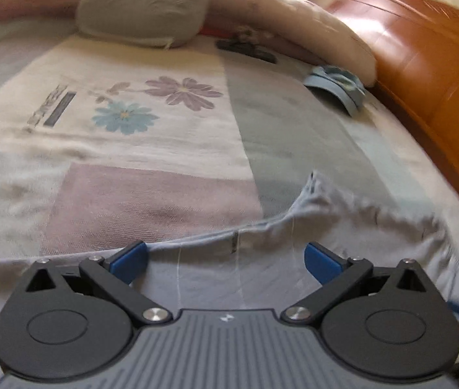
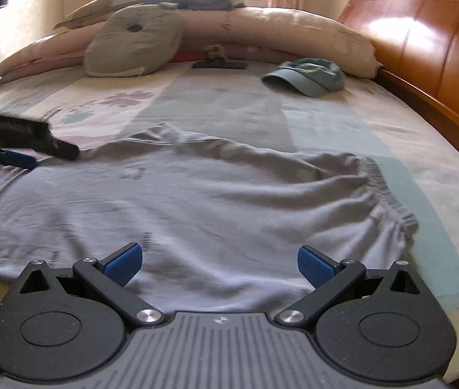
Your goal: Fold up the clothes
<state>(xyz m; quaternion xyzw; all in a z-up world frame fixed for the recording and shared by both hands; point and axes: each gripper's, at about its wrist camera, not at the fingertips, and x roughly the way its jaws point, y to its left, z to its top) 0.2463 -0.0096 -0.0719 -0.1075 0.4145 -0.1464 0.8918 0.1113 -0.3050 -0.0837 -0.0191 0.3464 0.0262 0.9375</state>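
**Grey garment spread on bed, both claws wide, nothing gripped**

Grey garment [image 2: 197, 201] lies flat-ish on the bed [image 2: 343, 123], wrinkled, elastic gathered band [image 2: 388, 201] at its right end, so probably shorts or pants. Thin knit by the look: light, limp, will sag and drag rather than hold shape. Not slippery, not fragile.

Right gripper [image 2: 219, 261] sits over the near edge, jaws wide apart, cloth below them, not pinched. Left gripper [image 1: 226, 257] is also wide, over the garment's left part near the far hem [image 1: 235, 230]. In the right view it shows at the far left edge, low over the cloth; touching or not, cannot tell.

Best hold, I judge: pinch the band or a hem corner, where the layers are thicker. Mid-panel grabs would bunch the fabric.

Further out: cap [image 2: 307, 76], grey cushion [image 2: 132, 42], pillows behind it, wooden headboard [image 2: 424, 39] on the right.
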